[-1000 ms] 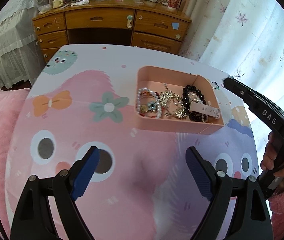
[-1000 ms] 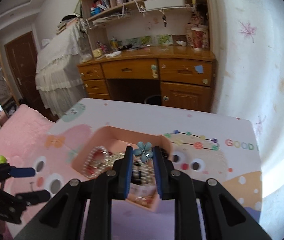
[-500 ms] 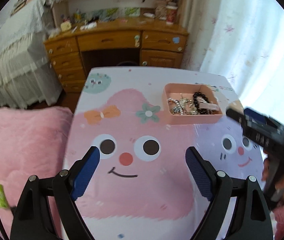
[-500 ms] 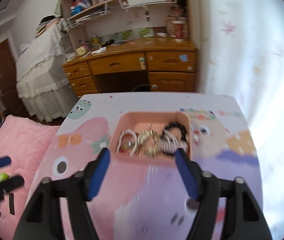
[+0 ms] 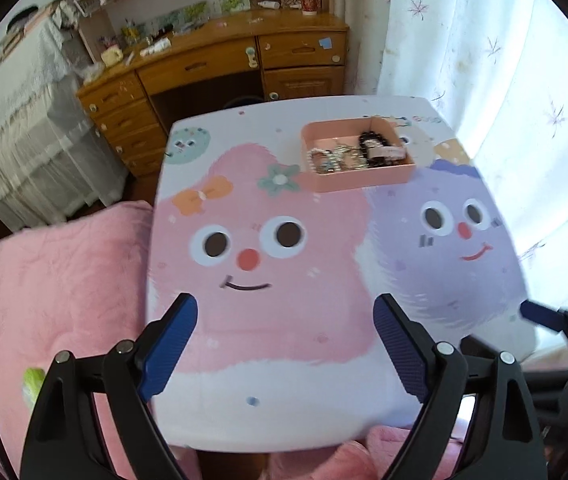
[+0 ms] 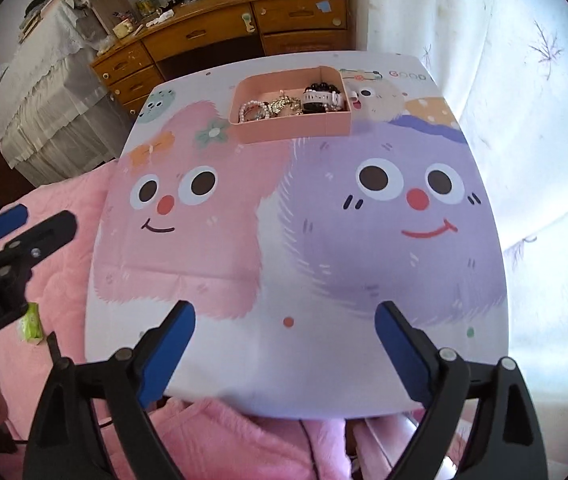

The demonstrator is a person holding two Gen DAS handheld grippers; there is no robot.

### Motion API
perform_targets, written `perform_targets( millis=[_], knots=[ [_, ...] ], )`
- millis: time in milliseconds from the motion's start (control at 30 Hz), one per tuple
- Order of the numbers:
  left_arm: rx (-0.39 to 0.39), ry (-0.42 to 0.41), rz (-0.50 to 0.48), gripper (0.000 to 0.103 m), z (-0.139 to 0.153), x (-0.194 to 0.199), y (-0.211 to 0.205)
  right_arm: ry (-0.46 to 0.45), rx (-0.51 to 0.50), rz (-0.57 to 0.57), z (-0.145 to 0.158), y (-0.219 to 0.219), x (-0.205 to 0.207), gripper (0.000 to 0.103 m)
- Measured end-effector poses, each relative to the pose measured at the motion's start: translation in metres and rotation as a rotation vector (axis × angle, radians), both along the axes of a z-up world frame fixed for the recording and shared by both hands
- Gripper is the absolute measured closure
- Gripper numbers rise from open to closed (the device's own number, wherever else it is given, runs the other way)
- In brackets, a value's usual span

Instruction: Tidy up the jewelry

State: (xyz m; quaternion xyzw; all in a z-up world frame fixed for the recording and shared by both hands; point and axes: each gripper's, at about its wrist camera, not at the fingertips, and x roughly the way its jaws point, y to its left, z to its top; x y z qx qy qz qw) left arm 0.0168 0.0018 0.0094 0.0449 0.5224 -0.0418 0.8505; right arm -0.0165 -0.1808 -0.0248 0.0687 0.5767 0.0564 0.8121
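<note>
The jewelry [image 6: 289, 106] lies all together inside the pink tray [image 6: 291, 130], which stands on the table [image 6: 363, 344] near its far edge, closer to the far right corner. In the tray there is a pearl bracelet [image 6: 250, 109] at the left, some golden pieces in the middle and a dark bead bracelet [image 6: 321, 88] with a white band at the right. On the printed table cover, outside the tray, I see no loose piece. So I judge the task to be almost finished or finished: everything visible is already collected in one container. What may be left is only sorting inside the tray, because the pieces lie mixed and touching each other, but the pictures do not tell if this is wanted.

The right gripper [image 6: 285, 354] hangs over the near edge of the table, well apart from the tray. Its jaws have just been opening and now stand wide apart, with nothing between them and nothing touching the blue pads. The left gripper [image 5: 285, 346] is also over the near edge, more toward the left side, with its jaws spread wide and empty. Each gripper appears at the side of the other camera's view, and neither touches the table.
</note>
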Motion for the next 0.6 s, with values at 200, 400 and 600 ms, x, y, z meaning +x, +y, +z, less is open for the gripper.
perform_targets(
  millis=[200,400,600],
  knots=[
    [-0.02,-0.052,0.074,0.009,0.018,-0.005,-0.012,-0.065,0.057,0.018,0.038,-0.012,-0.006,0.005],
    [0.008,-0.065,0.097,0.003,0.017,-0.017,-0.024,-0.101,0.041,-0.028,0.045,-0.025,-0.01,0.003],
    [0.019,-0.111,0.113,0.001,0.025,-0.019,-0.033,-0.201,0.035,-0.04,0.062,-0.037,-0.012,0.0]
  ],
)
